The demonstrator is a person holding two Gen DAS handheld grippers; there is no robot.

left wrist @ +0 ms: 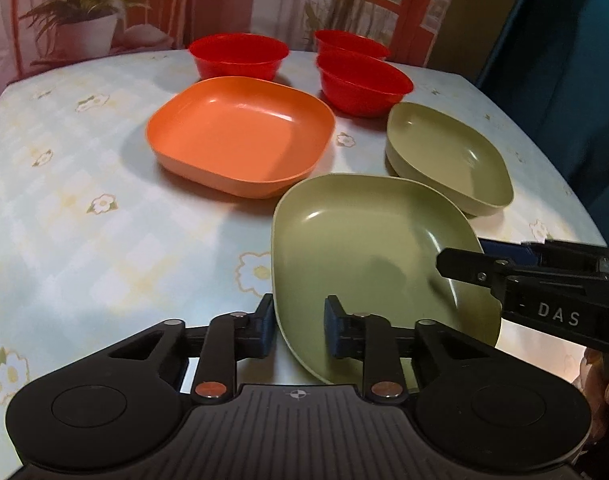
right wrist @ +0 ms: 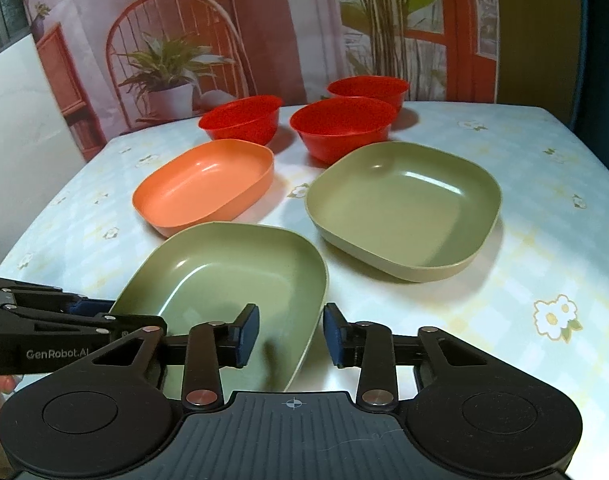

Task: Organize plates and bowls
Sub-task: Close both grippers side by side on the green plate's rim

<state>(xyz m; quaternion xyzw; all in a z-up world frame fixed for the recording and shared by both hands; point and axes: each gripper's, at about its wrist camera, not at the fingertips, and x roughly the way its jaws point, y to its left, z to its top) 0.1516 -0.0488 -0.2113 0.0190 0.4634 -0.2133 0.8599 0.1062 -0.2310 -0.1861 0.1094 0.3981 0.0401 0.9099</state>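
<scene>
The left gripper [left wrist: 296, 330] straddled the near left rim of the nearest olive-green square plastic plate [left wrist: 364, 256], one blue pad outside the wall and one inside. A gap showed beside each pad, so the fingers stood narrowly apart about the rim without pressing it.

The right gripper [right wrist: 290, 334] straddled the same plate's near right rim in the same way, its left pad over the plate's inside, its right pad outside over the cloth, with daylight between pad and wall. In the left wrist view the right gripper came in from the right edge, its black finger reaching over the plate's right rim.

This plate was glossy, shallow, with rounded corners and a raised wall, empty, and a soft highlight ran along its far inner wall. It sat at the near edge of the counter [left wrist: 84, 200], which was covered by a pale blue checked cloth printed with white flowers.

Just beyond it to the right lay a second olive-green square plate [right wrist: 404, 208], close but apart. Beyond it to the left lay an orange square plastic plate [left wrist: 240, 144] of the same shape.

Farthest back stood three red round plastic bowls: the left red bowl [left wrist: 238, 56] alone, the nearer right red bowl [left wrist: 364, 84] in front of the far right red bowl [left wrist: 350, 44].
</scene>
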